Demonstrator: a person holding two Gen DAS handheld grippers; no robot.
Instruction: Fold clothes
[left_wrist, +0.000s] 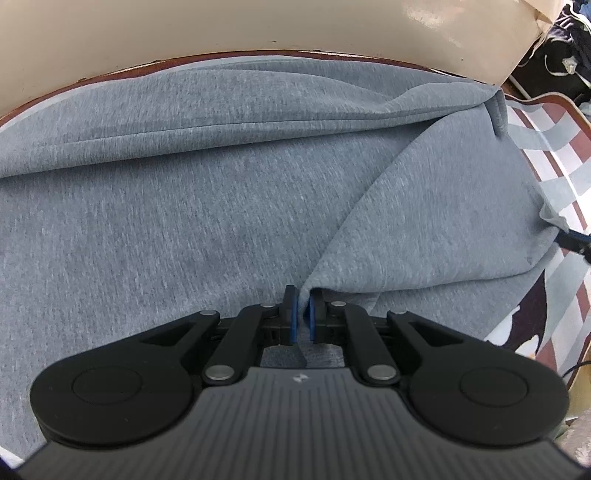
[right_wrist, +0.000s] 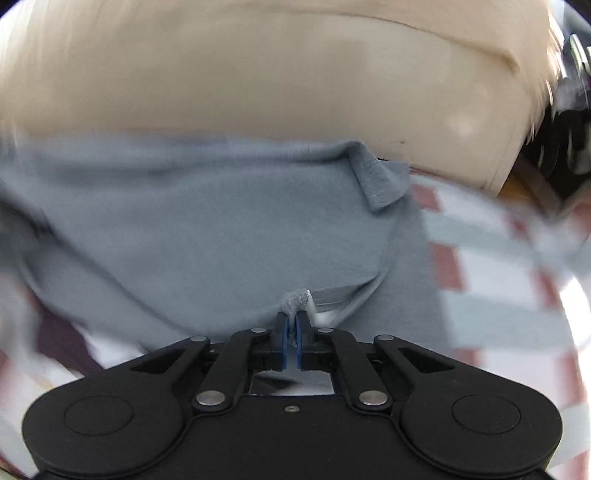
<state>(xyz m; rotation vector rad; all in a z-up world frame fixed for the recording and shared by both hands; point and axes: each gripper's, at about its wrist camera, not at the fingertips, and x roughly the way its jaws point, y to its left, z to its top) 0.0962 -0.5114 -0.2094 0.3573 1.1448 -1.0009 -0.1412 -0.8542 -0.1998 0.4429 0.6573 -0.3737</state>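
left gripper (left_wrist: 303, 295) pinching grey garment (left_wrist: 184, 221), right gripper (right_wrist: 292, 317) seemingly likewise

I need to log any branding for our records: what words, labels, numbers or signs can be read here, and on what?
No readable words or numbers in either view.
Left tongs: a small pale emblem on the housing, a symbol, not legible text.
Grey garment: no print or tag visible.
Checked cloth: pattern only; the right view is blurred.

One grey garment (left_wrist: 184, 221), two hand-held grippers (left_wrist: 303, 314), one checked cloth (left_wrist: 561, 173).
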